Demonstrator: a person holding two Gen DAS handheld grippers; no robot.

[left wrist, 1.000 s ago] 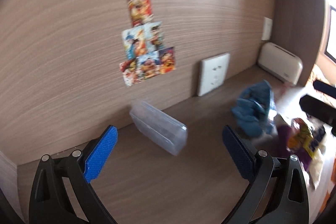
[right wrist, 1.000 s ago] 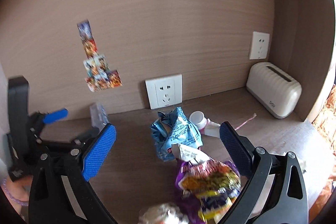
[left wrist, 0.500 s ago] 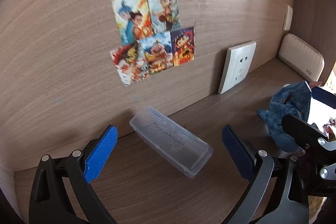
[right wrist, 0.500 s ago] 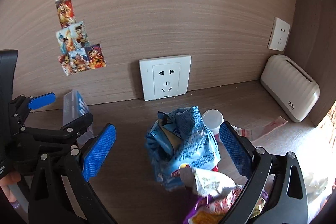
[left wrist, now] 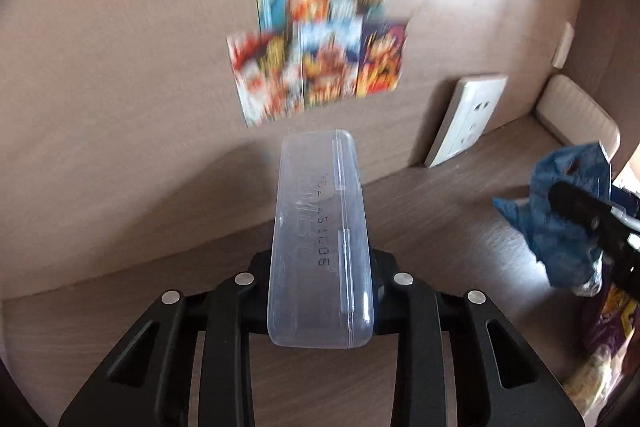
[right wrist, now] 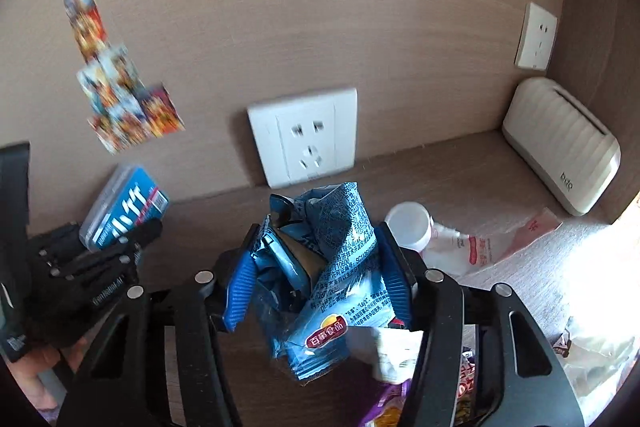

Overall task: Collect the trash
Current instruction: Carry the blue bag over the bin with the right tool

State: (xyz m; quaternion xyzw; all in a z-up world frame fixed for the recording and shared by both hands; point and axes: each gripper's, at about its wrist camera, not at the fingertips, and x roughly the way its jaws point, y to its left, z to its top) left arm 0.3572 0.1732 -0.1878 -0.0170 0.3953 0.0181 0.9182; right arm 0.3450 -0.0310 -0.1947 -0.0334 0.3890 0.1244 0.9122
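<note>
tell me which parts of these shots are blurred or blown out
Left wrist view: colourful cartoon stickers on the wall are motion-smeared, clear plastic box stays sharp. Right wrist view: sunlight overexposes the wooden shelf at right; crumpled blue chip bag is crisp.

Wood-grain wall, cartoon stickers, white socket, second socket, ribbed cream box, wooden desk

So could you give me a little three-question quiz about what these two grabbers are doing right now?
1. True or false: the left gripper is shut on the clear plastic box.
2. What does the right gripper hold? A) small white plastic cup B) crumpled blue crisp bag C) ribbed cream plastic holder
3. Fill in: the white wall socket is mounted on the ____ wall panel.

Key: 1 true; 2 B; 3 wooden.
</note>
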